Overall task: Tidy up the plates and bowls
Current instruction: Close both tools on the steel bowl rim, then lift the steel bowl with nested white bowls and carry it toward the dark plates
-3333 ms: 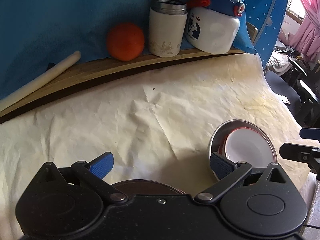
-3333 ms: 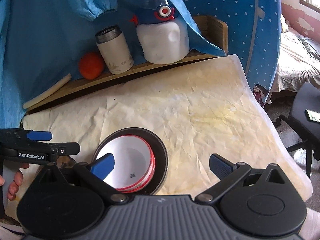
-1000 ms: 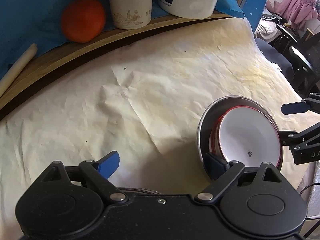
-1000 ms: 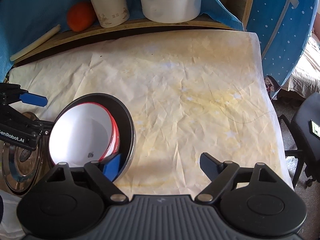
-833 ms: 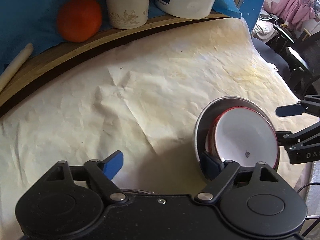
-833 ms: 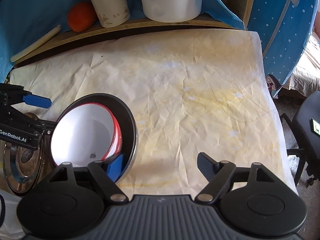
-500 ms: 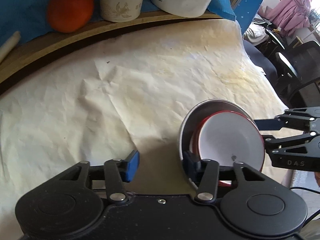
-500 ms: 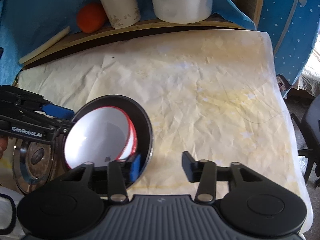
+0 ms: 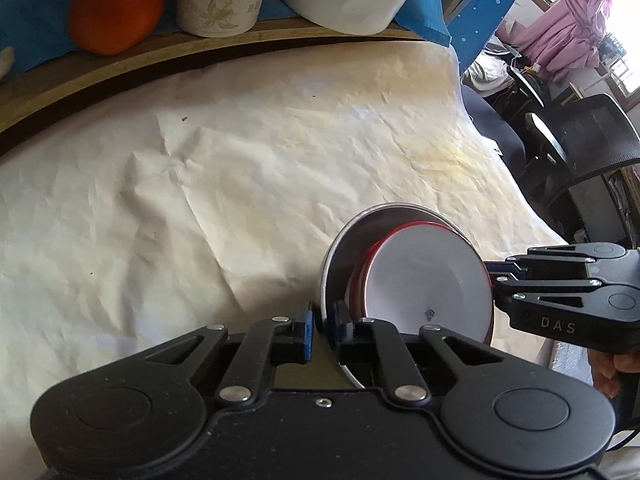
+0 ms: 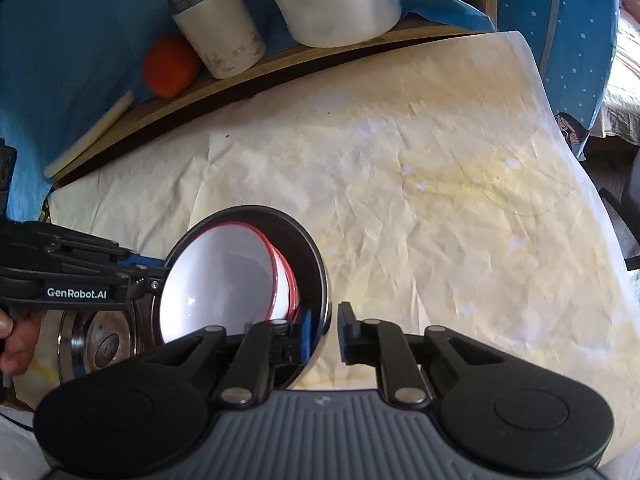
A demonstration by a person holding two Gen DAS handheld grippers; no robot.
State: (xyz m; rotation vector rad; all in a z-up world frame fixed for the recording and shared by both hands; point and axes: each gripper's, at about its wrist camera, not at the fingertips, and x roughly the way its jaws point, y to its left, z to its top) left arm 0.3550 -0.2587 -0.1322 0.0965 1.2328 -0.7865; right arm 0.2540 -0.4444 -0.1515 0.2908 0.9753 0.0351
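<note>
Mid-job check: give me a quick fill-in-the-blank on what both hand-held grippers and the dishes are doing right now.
1. The left hand-held gripper grips the rim of the metal ____.
2. The right hand-held gripper is closing on the rim of the same metal bowl, on its ____ side.
3. Nested in it are white bowls with ____ rims.
4. On the wooden shelf, beside the white tumbler, sits an ____.

Missing words: bowl; opposite; red; orange
</note>
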